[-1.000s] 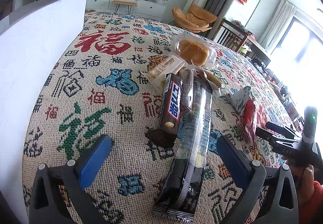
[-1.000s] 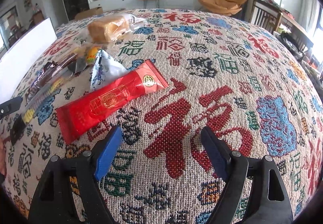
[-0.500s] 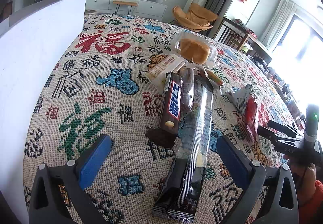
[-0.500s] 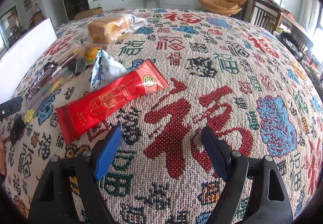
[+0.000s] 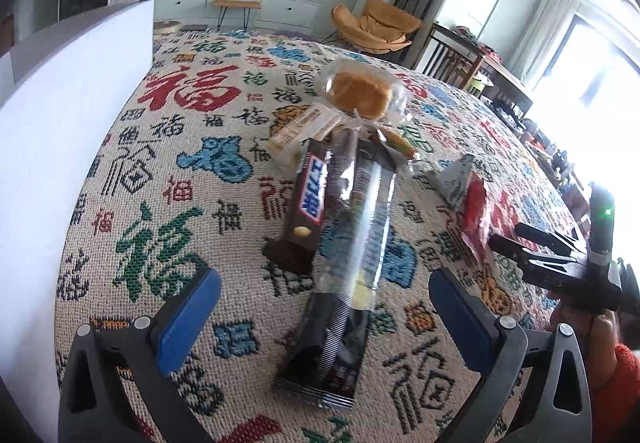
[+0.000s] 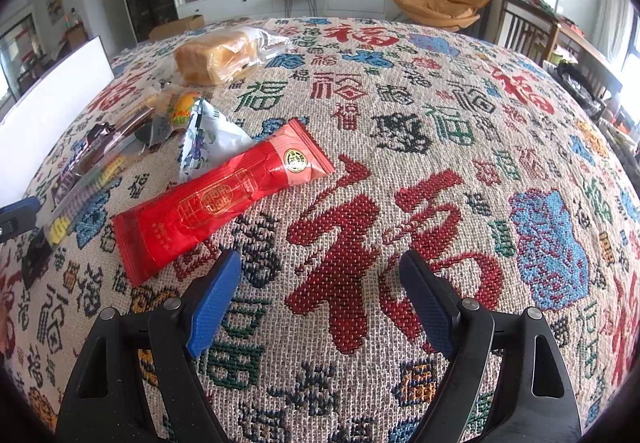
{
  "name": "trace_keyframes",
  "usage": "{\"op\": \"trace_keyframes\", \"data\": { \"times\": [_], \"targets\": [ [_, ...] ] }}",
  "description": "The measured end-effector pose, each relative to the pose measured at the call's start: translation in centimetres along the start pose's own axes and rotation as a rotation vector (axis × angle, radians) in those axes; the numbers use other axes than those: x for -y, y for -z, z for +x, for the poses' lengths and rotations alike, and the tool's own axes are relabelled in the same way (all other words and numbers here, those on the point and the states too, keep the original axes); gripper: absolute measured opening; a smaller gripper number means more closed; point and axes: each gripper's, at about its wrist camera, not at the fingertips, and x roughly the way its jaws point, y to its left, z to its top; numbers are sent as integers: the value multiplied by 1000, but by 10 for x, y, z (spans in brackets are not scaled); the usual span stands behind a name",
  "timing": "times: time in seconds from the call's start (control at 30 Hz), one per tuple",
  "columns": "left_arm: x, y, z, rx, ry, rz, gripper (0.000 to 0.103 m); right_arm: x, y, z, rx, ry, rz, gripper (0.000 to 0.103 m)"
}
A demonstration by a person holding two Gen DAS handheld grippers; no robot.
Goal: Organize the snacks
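Snacks lie in a loose pile on the patterned tablecloth. In the left wrist view my left gripper is open, its blue pads either side of a long clear-and-black packet. A brown Snickers bar lies just left of it, with bagged bread and a cream packet behind. In the right wrist view my right gripper is open and empty over the cloth. A red packet lies just ahead to its left, with a white-blue pouch and the bread beyond.
A white box wall stands along the left side of the table; it also shows in the right wrist view. The right gripper's body shows at the right of the left wrist view. Chairs and a TV cabinet stand beyond the table.
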Motion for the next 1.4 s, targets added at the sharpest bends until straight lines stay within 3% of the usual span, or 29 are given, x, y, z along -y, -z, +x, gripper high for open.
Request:
{"op": "trace_keyframes", "data": {
  "times": [0.1,0.2,0.23,0.27,0.3,0.37,0.43,0.53,0.6,0.67,0.73,0.8,1.03,1.4],
  "targets": [
    [20,0,-2,-53,-37,110,101,0,0,0,1,-1,0,85],
    [34,6,6,-110,-130,229,82,0,0,0,1,-2,0,85],
    [36,7,10,-130,-156,255,71,0,0,0,1,-2,0,85],
    [35,10,14,-156,-186,270,51,0,0,0,1,-2,0,85],
    [36,11,18,-173,-201,273,39,0,0,0,1,-2,0,85],
    [33,14,11,-167,-185,248,25,0,0,0,1,-2,0,85],
    [36,22,1,-186,-179,238,24,0,0,0,1,-2,0,85],
    [44,47,-27,-229,-160,215,25,0,0,0,1,-2,0,85],
    [50,60,-38,-258,-148,202,36,0,0,0,1,-2,0,85],
    [47,64,-46,-268,-146,212,70,0,0,0,1,-2,0,85],
    [54,60,-49,-228,-165,246,82,-1,-1,1,1,-1,0,85],
    [56,53,-44,-202,-196,286,82,-1,0,1,1,-2,0,85],
    [64,49,-21,-230,-232,349,82,0,0,1,2,-6,3,85],
    [57,50,-13,-229,-187,264,83,0,0,1,2,-5,2,85]
  ]
}}
